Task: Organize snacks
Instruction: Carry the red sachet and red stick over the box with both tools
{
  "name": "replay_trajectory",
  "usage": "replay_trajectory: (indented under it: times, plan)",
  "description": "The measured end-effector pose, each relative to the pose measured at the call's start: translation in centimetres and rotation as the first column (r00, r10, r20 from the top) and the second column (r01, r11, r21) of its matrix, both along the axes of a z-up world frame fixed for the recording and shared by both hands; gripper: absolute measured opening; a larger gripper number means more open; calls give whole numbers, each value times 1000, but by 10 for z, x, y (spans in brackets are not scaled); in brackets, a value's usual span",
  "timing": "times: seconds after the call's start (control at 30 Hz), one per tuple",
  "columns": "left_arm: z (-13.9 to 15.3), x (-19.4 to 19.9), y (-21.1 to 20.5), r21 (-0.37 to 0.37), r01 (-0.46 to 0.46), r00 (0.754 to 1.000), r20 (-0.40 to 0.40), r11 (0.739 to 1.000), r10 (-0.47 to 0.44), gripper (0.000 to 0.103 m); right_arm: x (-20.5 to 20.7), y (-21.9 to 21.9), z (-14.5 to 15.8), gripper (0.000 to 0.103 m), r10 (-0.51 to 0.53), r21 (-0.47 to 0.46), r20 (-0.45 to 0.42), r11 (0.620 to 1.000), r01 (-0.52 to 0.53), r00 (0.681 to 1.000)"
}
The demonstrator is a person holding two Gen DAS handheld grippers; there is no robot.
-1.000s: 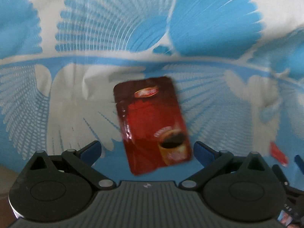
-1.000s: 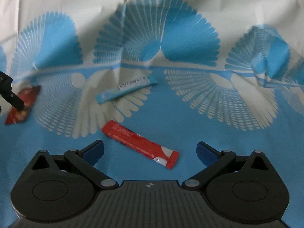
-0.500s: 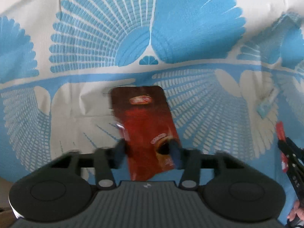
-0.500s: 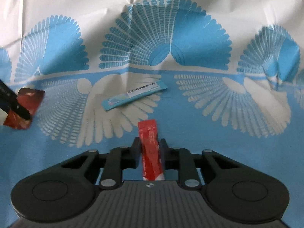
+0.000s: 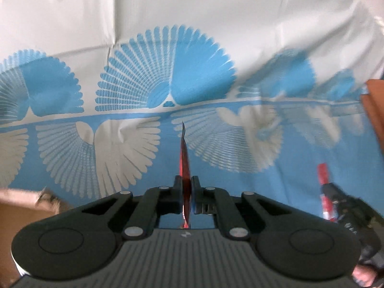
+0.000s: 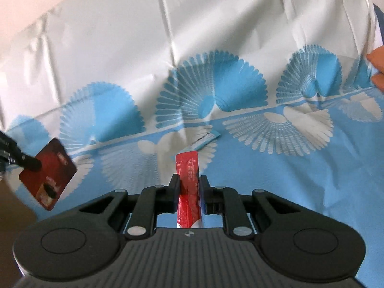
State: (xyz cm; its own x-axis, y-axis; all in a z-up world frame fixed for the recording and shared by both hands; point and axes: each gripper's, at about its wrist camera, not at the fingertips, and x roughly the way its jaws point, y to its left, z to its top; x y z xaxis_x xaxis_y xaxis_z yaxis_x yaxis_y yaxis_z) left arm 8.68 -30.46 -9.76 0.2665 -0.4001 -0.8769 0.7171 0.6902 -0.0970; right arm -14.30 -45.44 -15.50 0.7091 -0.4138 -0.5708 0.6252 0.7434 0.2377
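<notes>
My left gripper (image 5: 185, 183) is shut on a dark red coffee sachet (image 5: 184, 160), held edge-on and lifted above the blue and white patterned cloth (image 5: 134, 144). The sachet also shows flat-on at the left of the right wrist view (image 6: 49, 175). My right gripper (image 6: 188, 183) is shut on a long red stick packet (image 6: 188, 175), held upright above the cloth. That packet also shows at the right of the left wrist view (image 5: 322, 182). A light blue stick packet (image 6: 204, 141) lies on the cloth just beyond the right gripper.
An orange-brown object (image 5: 374, 103) stands at the right edge of the cloth, also at the right edge of the right wrist view (image 6: 378, 57). A cardboard-coloured surface (image 5: 21, 206) shows at the lower left. The cloth's far part is white and creased.
Both grippers closed on their packets and lifted them off the cloth. The left gripper turned, so the coffee sachet now shows edge-on. Both views now look farther across the cloth.
</notes>
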Motion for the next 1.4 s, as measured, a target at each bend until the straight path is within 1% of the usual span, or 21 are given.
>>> replay_trajectory:
  times: [0.07,0.13,0.23,0.27,0.33,0.5,0.6,0.7,0.77,0.87,1.0,1.23,1.4]
  plan:
    - [22,-17,17,-25,13,1000,14,1000,-12,7,-13,23,16,18,6,-5,20,1000,-6,1000]
    - [48,-33,39,-50,16,999,33,999,-14,7,-27,44,34,18,11,1,59,1000,-11,998]
    - [85,-55,79,-94,21,999,44,995,-17,7,-48,83,64,18,23,-4,117,1000,-22,993]
    - [97,-63,94,-119,21,998,56,993,-14,7,-53,96,73,18,31,-3,131,1000,-31,991]
    - [119,-81,124,-140,22,998,68,990,-12,7,-63,127,93,18,52,-15,150,999,-50,987]
    - [162,-112,208,-154,-38,995,87,987,51,7,-81,204,135,18,135,5,223,990,-139,966]
    - [178,-127,262,-167,-83,991,95,983,99,7,-88,248,152,18,187,15,253,980,-197,949]
    - [186,-143,314,-166,-131,981,121,977,152,7,-93,291,164,18,253,47,265,960,-274,931]
    - [190,-152,347,-159,-154,975,132,975,176,6,-95,318,168,18,300,57,258,944,-325,918]
    - [192,-163,391,-168,-196,967,129,966,219,6,-98,355,172,18,368,49,227,920,-388,902]
    - [190,-175,436,-186,-237,956,132,954,263,6,-97,398,177,18,439,34,181,892,-452,880]
    - [174,-187,475,-195,-249,955,115,949,274,6,-91,448,183,18,514,13,109,855,-518,851]
    - [169,-182,490,-217,-262,953,92,940,287,6,-83,465,185,18,530,-4,78,847,-531,844]
